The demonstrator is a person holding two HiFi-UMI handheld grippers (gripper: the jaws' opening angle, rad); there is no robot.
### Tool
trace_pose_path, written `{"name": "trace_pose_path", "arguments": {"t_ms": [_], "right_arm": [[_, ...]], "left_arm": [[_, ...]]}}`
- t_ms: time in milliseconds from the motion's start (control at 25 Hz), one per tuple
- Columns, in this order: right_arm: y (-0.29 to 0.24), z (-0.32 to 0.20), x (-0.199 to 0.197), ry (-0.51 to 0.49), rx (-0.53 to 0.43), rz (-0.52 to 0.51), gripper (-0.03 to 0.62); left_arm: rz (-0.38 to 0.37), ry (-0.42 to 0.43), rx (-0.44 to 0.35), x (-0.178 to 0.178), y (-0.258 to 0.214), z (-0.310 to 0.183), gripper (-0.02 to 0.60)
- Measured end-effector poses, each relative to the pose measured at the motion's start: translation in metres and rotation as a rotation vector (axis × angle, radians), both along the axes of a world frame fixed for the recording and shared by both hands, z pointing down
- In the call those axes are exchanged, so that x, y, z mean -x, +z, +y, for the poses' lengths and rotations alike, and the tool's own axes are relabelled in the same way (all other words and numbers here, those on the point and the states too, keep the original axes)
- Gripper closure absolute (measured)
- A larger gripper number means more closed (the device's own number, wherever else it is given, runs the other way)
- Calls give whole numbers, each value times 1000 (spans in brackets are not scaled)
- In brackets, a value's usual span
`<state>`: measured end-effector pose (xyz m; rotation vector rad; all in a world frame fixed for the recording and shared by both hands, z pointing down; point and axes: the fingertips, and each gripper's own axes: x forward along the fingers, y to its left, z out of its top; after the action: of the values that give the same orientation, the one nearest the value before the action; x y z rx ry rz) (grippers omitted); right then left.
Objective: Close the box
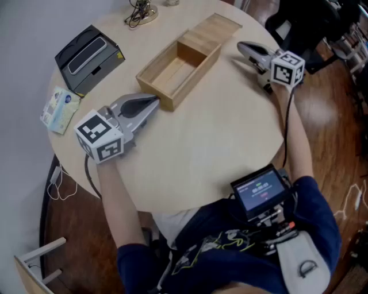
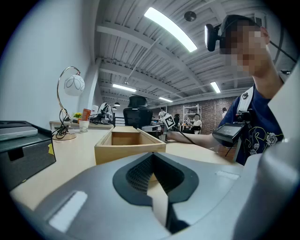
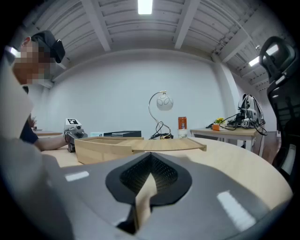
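Observation:
A long open-topped wooden box [image 1: 172,69] lies diagonally on the round table [image 1: 218,149]. Its sliding lid [image 1: 210,31] covers only the far right end and sticks out past it. My left gripper [image 1: 154,103] rests on the table with its shut tips just short of the box's near left end; that end fills the left gripper view as the box [image 2: 129,143] behind the left gripper [image 2: 153,154]. My right gripper [image 1: 241,47] lies to the right of the lid's end, shut and empty. The right gripper view looks past the right gripper [image 3: 151,154] at the lid [image 3: 168,144].
A black device [image 1: 89,57] and a tissue packet [image 1: 60,109] sit at the table's left edge. A lamp base with cables [image 1: 141,12] stands at the back. A small screen [image 1: 260,189] hangs at the person's chest. An office chair [image 1: 299,23] stands behind at right.

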<state>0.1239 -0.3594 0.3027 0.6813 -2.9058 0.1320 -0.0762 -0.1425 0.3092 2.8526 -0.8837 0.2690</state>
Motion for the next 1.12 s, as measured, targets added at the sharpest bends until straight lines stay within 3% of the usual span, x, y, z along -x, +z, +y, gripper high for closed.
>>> {"name": "trace_pose_path", "arguments": {"t_ms": [240, 360, 400, 480, 520, 560, 640, 720, 800, 920, 1000, 1120], "right_arm": [[-1, -1, 1, -13, -8, -3, 599], [-25, -36, -23, 87, -85, -22, 599], [-39, -57, -31, 113, -76, -51, 599], [-55, -105, -27, 78, 101, -110, 600], [-53, -130, -20, 73, 215, -78, 600], [-46, -156, -19, 127, 298, 25, 599], [-25, -192, -21, 257, 388, 321, 600], [-2, -202, -21, 293, 490, 555, 600], [22, -201, -20, 253, 644, 641, 600], [38, -197, -5, 66, 825, 507, 600], [37, -189, 7, -64, 858, 430, 600], [39, -164, 24, -205, 857, 406, 600]], "left_arm": [[-6, -5, 0, 1, -1, -2, 580], [-6, -5, 10, -2, 1, -2, 580], [-9, -2, 18, -3, 2, -2, 580], [-19, 4, 30, -4, 4, -3, 580], [-23, 4, 33, -4, 5, -3, 580], [-24, 3, 34, -4, 5, -4, 580], [-25, 1, 36, -5, 6, -4, 581], [-26, -2, 35, -5, 6, -5, 581], [-29, -9, 32, -4, 7, -4, 581], [-34, -15, 38, -4, 6, -4, 581], [-46, -10, 45, -5, 5, -5, 581], [-65, -12, 30, -7, 4, -5, 581]]}}
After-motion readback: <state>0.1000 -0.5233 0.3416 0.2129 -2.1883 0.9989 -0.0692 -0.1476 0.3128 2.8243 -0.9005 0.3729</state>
